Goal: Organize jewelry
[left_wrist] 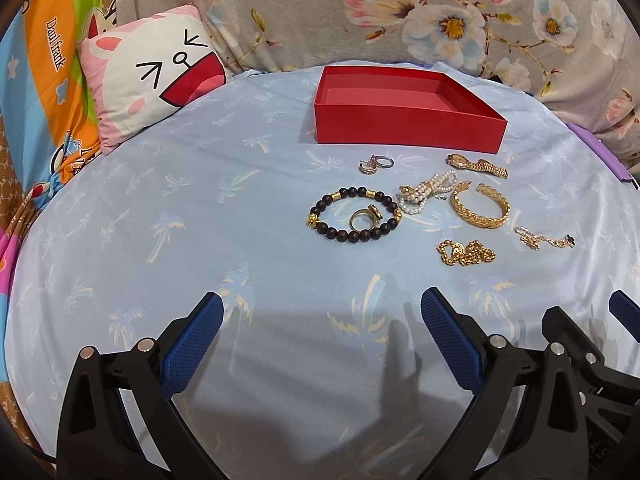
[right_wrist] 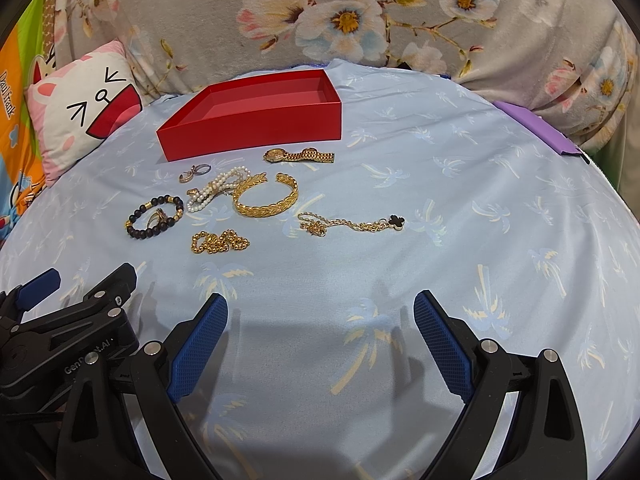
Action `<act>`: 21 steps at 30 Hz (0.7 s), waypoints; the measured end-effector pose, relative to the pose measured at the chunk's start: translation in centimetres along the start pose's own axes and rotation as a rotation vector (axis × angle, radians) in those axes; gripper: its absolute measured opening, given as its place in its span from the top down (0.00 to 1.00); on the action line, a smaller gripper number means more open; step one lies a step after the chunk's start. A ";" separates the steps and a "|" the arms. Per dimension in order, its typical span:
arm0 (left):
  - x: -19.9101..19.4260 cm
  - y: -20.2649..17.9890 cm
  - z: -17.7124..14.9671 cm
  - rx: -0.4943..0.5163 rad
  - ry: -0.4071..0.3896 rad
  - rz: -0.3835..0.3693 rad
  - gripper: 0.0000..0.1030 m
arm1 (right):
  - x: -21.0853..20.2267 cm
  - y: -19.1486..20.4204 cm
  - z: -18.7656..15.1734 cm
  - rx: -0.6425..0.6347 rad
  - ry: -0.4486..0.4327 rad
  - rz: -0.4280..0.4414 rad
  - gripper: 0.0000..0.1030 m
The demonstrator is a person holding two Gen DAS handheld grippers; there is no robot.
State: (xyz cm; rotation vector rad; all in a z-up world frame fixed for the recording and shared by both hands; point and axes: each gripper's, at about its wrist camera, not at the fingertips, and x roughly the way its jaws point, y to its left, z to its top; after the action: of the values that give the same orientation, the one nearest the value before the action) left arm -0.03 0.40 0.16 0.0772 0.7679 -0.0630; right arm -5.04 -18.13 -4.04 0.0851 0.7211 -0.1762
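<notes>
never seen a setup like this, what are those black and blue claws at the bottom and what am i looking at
The claws are two hand-held grippers; a person holds one in each hand. Each carries a wide-angle camera that looks along its fingers, so one picture is from the left gripper and the other from the right gripper. Both are open and hold nothing.

Ahead, on a blue cloth, stands an empty red box. In front of it lie loose pieces: a watch, earrings, pearls, a bead bracelet around a ring, a gold cuff, a chunky chain and a thin chain. A cartoon pillow sits to the left.
</notes>
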 end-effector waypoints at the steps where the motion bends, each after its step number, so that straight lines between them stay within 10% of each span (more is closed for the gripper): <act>1: -0.2 0.1 0.0 -0.005 -0.007 -0.004 0.06 | 0.0 0.0 0.0 0.000 -0.001 0.002 0.10; 21: 1.2 3.0 2.8 -0.022 -0.023 -0.083 0.06 | 1.6 0.8 4.2 -0.057 -0.008 0.064 0.10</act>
State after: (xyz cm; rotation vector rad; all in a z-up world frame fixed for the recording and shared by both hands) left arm 2.97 3.14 1.49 0.0239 0.7484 -0.1345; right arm -0.99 -18.11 -1.97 0.0532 0.7138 -0.0952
